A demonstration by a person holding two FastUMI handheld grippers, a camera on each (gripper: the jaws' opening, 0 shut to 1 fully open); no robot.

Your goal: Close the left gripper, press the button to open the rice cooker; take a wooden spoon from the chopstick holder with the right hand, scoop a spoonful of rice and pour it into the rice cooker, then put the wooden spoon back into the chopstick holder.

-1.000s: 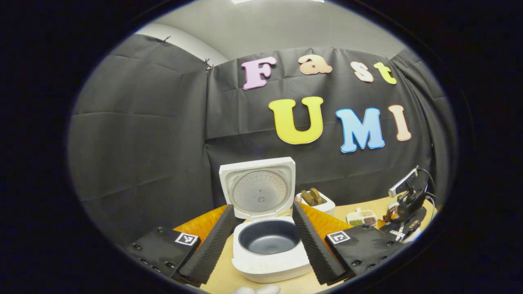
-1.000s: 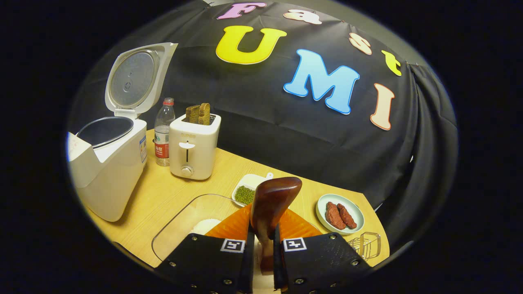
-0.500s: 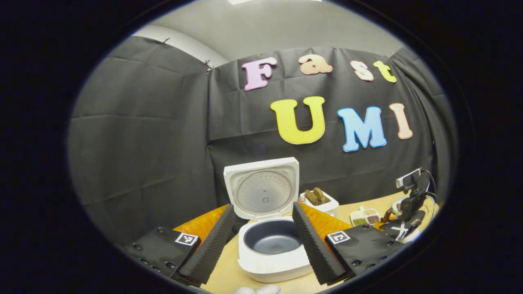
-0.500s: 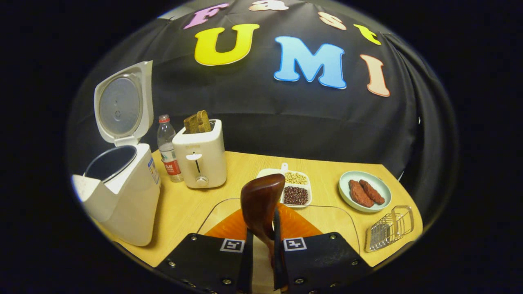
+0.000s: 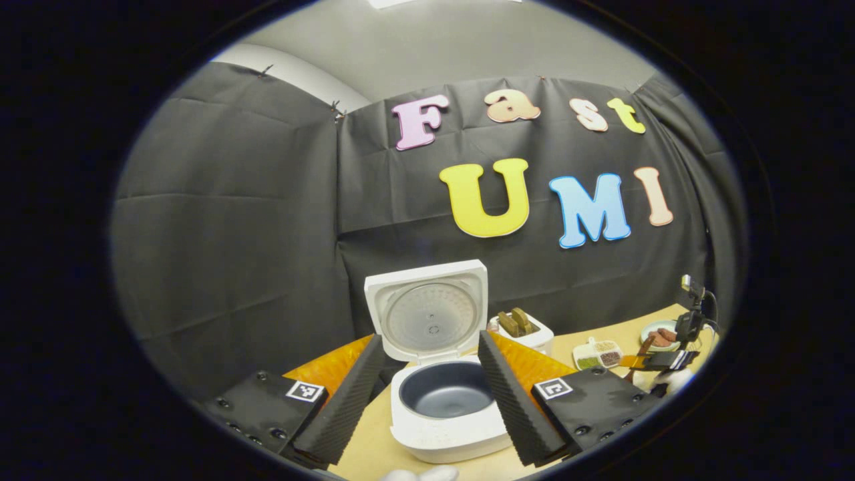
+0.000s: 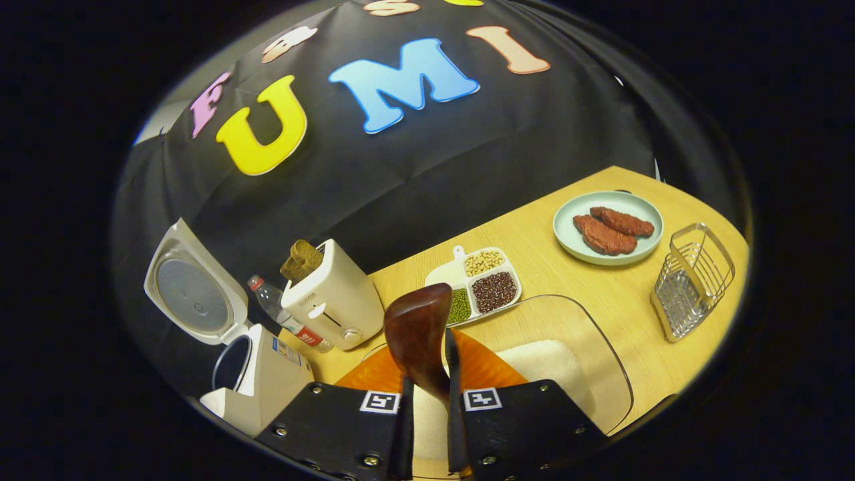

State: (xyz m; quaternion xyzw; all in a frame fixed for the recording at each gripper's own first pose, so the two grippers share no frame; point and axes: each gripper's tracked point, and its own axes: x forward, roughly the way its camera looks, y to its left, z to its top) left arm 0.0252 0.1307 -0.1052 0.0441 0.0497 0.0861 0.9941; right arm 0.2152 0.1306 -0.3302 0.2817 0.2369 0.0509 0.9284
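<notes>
White rice cooker sits low centre in the left gripper view — lid upright, dark pot empty; wooden spoon stands bowl-up at lower centre of the right gripper view, wire chopstick holder far right — rice beneath

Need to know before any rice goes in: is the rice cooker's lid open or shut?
Open: the rice cooker has its lid standing upright, inner pot exposed and empty.
</notes>
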